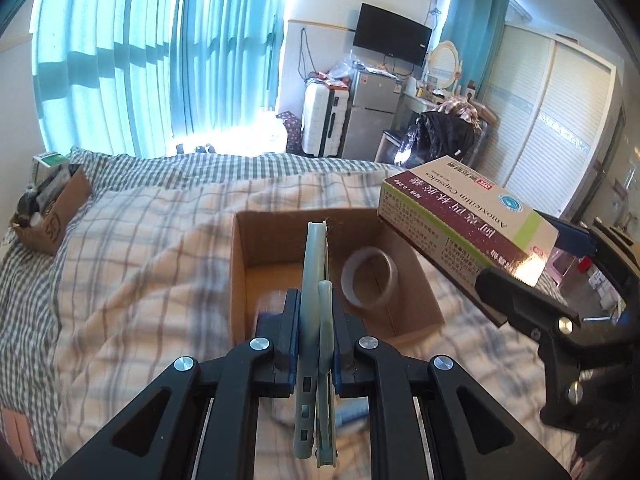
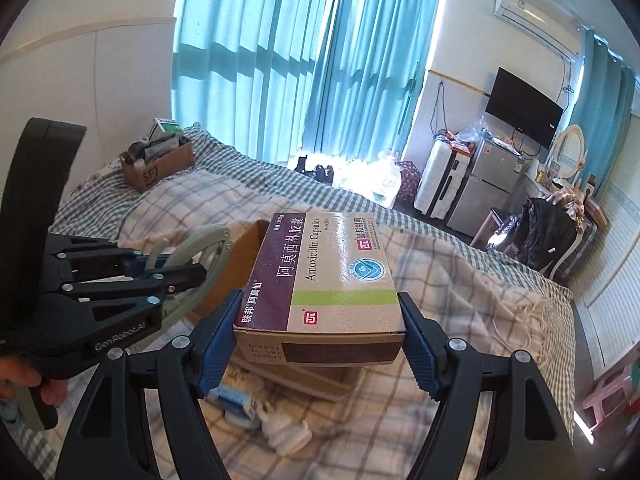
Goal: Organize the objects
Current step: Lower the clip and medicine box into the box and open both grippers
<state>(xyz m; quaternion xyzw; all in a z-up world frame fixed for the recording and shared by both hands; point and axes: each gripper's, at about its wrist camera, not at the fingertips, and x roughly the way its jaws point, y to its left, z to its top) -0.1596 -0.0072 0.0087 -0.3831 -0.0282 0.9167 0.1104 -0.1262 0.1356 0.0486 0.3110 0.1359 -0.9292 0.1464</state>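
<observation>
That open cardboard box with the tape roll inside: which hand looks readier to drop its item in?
Probably the left gripper: its grey-green hanger already points over the cardboard box, while the medicine box sits off to the side.

Bed (image 1: pixel 140 264), plaid quilt: open carton (image 1: pixel 256 256), far box (image 1: pixel 52 216).

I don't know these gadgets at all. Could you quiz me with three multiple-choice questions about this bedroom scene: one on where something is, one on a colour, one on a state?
1. Where is the tape roll?
A. inside the open cardboard box
B. on the fridge
C. on the floor

2. What colour are the curtains?
A. red
B. turquoise
C. grey

3. What is the right gripper doing?
A. hanging empty
B. clamping a medicine box
C. holding a cup

Answers: 1 A, it lies against the box's inner wall. 2 B, blue-green folds fill the window. 3 B, both pads press the carton's sides.
</observation>
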